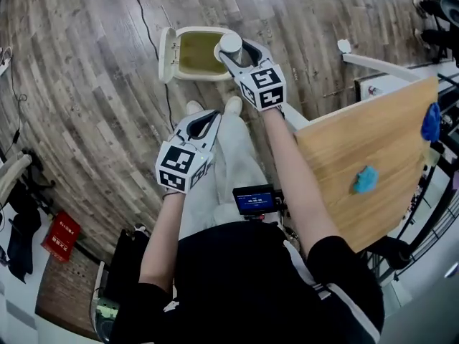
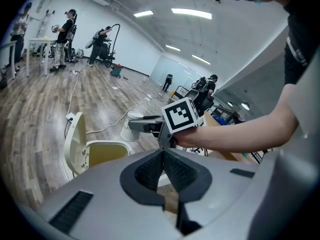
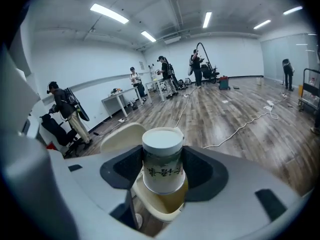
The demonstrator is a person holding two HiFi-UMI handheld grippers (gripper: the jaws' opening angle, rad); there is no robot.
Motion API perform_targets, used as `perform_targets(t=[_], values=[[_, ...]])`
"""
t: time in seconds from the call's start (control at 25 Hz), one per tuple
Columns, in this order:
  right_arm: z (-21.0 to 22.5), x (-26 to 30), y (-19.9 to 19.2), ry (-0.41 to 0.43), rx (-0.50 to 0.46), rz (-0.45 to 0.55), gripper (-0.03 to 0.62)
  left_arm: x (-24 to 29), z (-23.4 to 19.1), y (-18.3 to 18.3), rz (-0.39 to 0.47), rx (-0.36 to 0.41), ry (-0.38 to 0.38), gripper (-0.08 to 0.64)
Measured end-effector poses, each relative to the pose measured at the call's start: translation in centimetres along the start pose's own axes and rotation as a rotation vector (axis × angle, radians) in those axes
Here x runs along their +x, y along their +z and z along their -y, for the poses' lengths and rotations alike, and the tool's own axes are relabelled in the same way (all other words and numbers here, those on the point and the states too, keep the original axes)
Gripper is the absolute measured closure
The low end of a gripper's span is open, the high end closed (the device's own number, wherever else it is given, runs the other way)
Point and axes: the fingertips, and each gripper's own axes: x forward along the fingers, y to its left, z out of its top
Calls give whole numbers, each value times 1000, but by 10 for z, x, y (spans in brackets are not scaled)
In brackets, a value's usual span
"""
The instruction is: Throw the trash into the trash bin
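Observation:
The trash bin (image 1: 197,29) stands open on the wood floor, its cream lid (image 1: 167,54) tipped up to the left. My right gripper (image 1: 235,54) is shut on a white paper cup (image 1: 230,44), held upside down right over the bin's right rim. In the right gripper view the cup (image 3: 162,166) sits between the jaws with green print on its side, and the bin's yellow inside (image 3: 165,204) lies below it. My left gripper (image 1: 208,117) hangs lower and nearer, shut and empty. Its closed jaws (image 2: 164,156) point toward the bin (image 2: 102,151).
A wooden table (image 1: 373,163) at the right carries two blue crumpled pieces (image 1: 366,180) (image 1: 430,122). A black cable (image 1: 154,41) runs along the floor left of the bin. The person's shoes (image 1: 233,106) stand just before the bin. Other people work far off.

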Motion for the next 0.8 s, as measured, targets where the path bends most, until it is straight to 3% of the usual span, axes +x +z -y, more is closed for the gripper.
perform_targets(t=[0.2,0.44,0.64,0.8], values=[[-9,83,-95,47,-7,-95,348,39,-60,-65,-57,-60,14,555],[-2,144,-176,64,8,-198,348,66,-98,-102,-63,-124,19,555],[0,145,-189,41,14,-231,272,60,-103,-105,-72,-132,13,555],[3,131,-168,32,27,-229,268,53,-102,-82,-33,-132,15,555]])
